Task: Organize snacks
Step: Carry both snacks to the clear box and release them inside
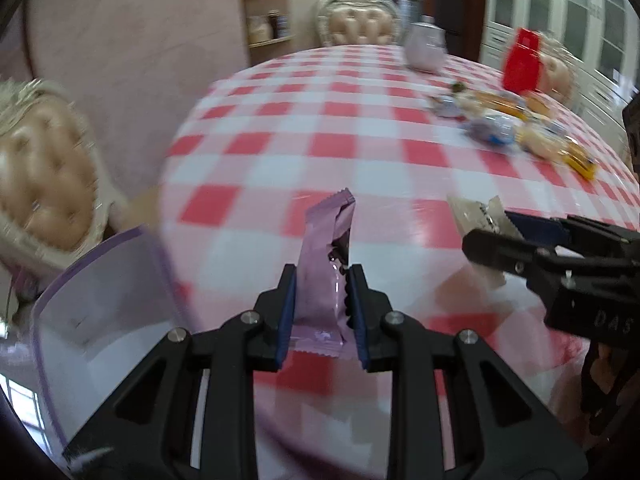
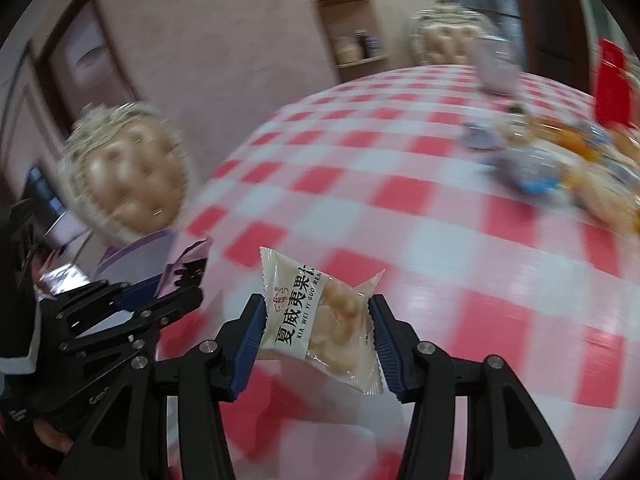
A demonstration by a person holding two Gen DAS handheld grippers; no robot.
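Note:
My left gripper (image 1: 322, 274) is shut on a purple snack packet (image 1: 326, 264) and holds it upright above the red-checked table (image 1: 320, 128). My right gripper (image 2: 318, 304) is shut on a clear nut packet (image 2: 324, 316) with Chinese print, held above the table. The right gripper (image 1: 480, 236) with its packet (image 1: 472, 212) also shows in the left wrist view. The left gripper (image 2: 188, 280) with the purple packet (image 2: 188, 264) shows at the left of the right wrist view. A pile of mixed snacks (image 1: 516, 128) lies at the far right of the table.
A purple-rimmed white container (image 1: 100, 300) stands at the near left. A pale jar (image 1: 426, 46) and a red box (image 1: 520, 60) stand at the table's far side. Tufted chairs (image 1: 44, 172) stand at the left and behind the table.

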